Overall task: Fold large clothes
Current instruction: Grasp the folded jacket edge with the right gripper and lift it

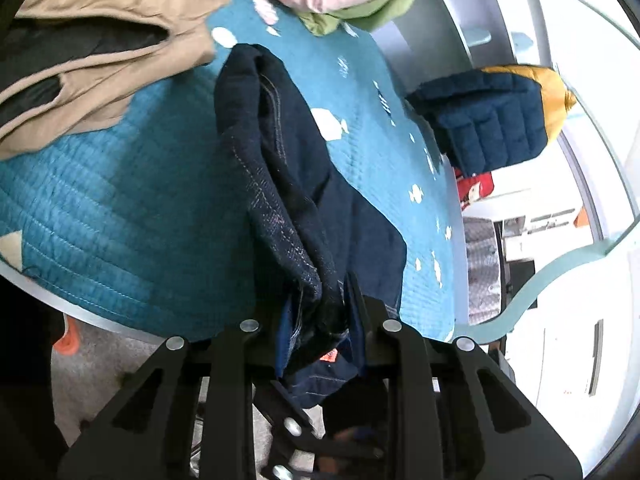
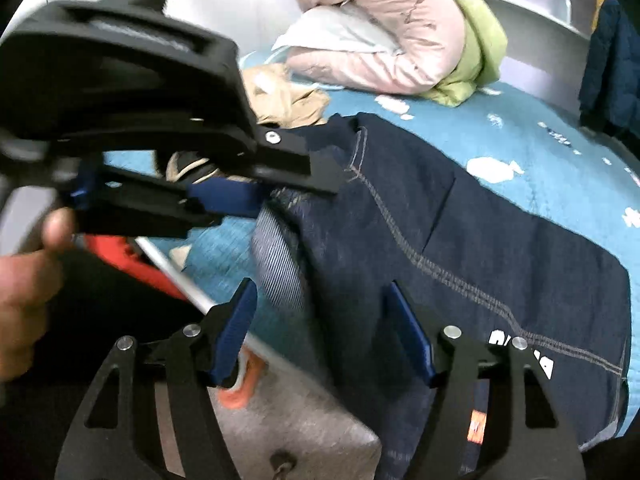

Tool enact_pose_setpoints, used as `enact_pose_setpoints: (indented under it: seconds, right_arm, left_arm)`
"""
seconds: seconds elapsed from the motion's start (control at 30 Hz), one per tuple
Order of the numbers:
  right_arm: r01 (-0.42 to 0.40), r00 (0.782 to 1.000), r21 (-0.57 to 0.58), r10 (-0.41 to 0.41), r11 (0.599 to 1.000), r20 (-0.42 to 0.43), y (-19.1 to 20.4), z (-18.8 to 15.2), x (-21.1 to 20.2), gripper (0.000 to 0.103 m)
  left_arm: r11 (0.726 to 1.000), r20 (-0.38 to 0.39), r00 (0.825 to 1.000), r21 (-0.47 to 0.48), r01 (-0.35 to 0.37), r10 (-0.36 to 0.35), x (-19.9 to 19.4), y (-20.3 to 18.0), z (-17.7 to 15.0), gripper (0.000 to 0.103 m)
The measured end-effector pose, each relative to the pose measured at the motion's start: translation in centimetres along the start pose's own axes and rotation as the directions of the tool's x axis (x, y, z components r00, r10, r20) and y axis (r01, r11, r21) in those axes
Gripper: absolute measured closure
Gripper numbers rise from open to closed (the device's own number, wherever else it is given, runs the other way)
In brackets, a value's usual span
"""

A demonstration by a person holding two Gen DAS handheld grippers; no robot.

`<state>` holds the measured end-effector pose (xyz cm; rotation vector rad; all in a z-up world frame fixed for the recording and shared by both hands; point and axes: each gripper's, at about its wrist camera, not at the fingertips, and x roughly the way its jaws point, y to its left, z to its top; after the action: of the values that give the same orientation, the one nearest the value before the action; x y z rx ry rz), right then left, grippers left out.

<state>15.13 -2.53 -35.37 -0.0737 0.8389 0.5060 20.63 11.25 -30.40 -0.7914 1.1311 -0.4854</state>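
Dark blue jeans lie on a teal quilted bed cover. In the left wrist view the jeans run away from me in a bunched fold. My left gripper is shut on the near denim edge, and it also shows in the right wrist view, clamped on the jeans' far left corner. My right gripper is open, its blue-padded fingers on either side of the jeans' near edge at the bed's rim.
A tan garment lies at the left of the bed. A pink and green jacket is piled at the back. A navy and yellow quilted jacket hangs at the right. Grey floor lies below the bed edge.
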Motion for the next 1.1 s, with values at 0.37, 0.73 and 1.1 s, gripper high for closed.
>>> enact_pose_setpoints:
  seconds: [0.37,0.73,1.1]
  right_arm:
    - [-0.086,0.995,0.323,0.067,0.943,0.07,-7.1,1.3,-1.7,0.091]
    - [-0.267,0.948,0.742,0.029,0.615,0.318,-20.1,-4.4,-11.2,0.091]
    - [-0.086,0.978,0.942,-0.15,0.325,0.141,-29.3,-14.2,-12.3,0.088]
  left_arm:
    - [0.987,0.047,0.993,0.128,0.101,-0.108,-1.5,-4.9,-0.4,0.06]
    - [0.964,0.078,0.994,0.252,-0.089,0.072,2.8,-8.0,-1.0,0.036]
    - [0.92,-0.132,0.957,0.336,-0.203,0.259,17.6,-8.1,-7.3,0.033]
